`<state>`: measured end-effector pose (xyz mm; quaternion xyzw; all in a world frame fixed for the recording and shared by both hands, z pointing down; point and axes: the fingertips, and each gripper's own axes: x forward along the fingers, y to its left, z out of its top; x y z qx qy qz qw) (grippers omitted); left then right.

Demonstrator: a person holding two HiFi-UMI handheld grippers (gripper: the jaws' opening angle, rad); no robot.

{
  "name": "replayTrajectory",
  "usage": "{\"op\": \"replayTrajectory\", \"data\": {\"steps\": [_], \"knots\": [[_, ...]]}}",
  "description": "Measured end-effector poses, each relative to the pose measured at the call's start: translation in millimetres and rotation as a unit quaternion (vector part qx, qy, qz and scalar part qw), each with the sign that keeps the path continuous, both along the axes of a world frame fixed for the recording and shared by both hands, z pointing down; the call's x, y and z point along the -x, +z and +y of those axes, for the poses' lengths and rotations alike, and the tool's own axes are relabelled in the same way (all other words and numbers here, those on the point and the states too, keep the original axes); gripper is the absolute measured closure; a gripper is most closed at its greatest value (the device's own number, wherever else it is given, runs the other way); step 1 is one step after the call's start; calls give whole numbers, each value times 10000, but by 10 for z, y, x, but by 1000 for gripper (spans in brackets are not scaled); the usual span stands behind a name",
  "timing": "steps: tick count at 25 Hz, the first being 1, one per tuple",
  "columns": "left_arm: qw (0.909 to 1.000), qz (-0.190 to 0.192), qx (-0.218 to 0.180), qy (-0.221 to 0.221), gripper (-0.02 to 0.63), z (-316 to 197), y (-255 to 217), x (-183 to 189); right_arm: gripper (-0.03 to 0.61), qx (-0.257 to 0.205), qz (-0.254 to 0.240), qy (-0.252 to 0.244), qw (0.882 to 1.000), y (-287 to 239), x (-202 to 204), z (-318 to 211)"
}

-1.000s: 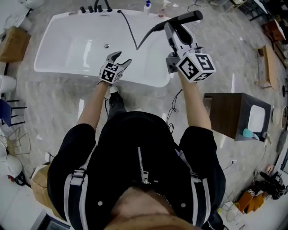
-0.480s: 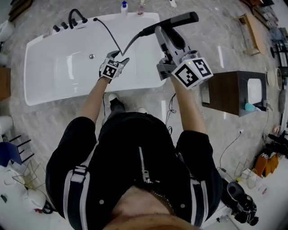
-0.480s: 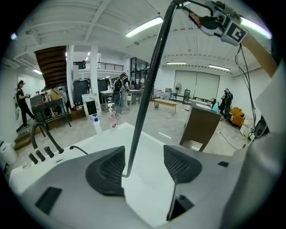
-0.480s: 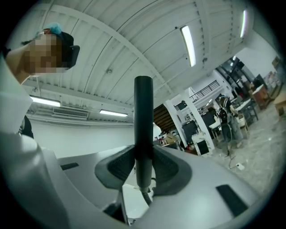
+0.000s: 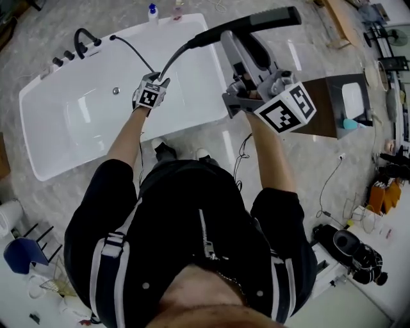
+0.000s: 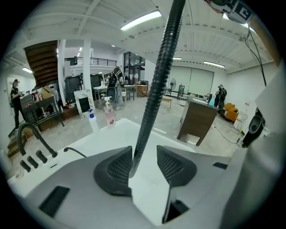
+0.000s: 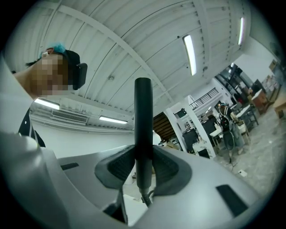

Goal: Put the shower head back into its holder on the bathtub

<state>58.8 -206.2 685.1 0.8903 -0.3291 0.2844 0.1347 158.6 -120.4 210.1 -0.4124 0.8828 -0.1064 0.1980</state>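
Observation:
The black stick shower head (image 5: 259, 21) is raised over the white bathtub (image 5: 45, 147), with my right gripper (image 5: 238, 35) shut on its handle (image 7: 143, 116) between both pads. Its black ribbed hose (image 5: 168, 61) drops from there to my left gripper (image 5: 155, 80), then runs on to the tub deck beside the black faucet (image 5: 82, 41). In the left gripper view the hose (image 6: 156, 89) passes between the jaws of the left gripper (image 6: 144, 154). These jaws are closing; the hose lies against the left pad, with a gap to the right pad.
A brown cabinet (image 5: 330, 109) with a white basin stands right of the tub. Two bottles (image 5: 152, 9) sit on the tub's far rim. A thin cable (image 5: 243, 154) lies on the marble floor by my feet. Bags and shoes clutter the far right.
My left gripper has moved over the tub to the hose, and its jaws have narrowed around it. The right gripper has lifted the shower head a little. The head view has swung round.

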Motion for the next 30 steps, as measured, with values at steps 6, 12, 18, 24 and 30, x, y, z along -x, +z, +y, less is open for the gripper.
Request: {"op": "replayTrajectory", "data": {"steps": [6,12,18,24,30], "knots": [[9997,53,-88,225,514,-113,135,-51,451,-19,-45,301,9995,-133,-47,76],[9992,61,-280,273,535,-82,128,21,451,-31,295,727,9969,-208,-155,102],[9995,178,-271,-2,537,-127,37,379,451,198,214,1122,9933,31,-383,75],[9975,318,-561,-305,537,-275,-271,962,451,545,511,1353,9880,444,-410,-25],[9917,438,-992,-692,537,-424,-671,1462,451,1071,955,1269,9815,998,-215,-135]]}}
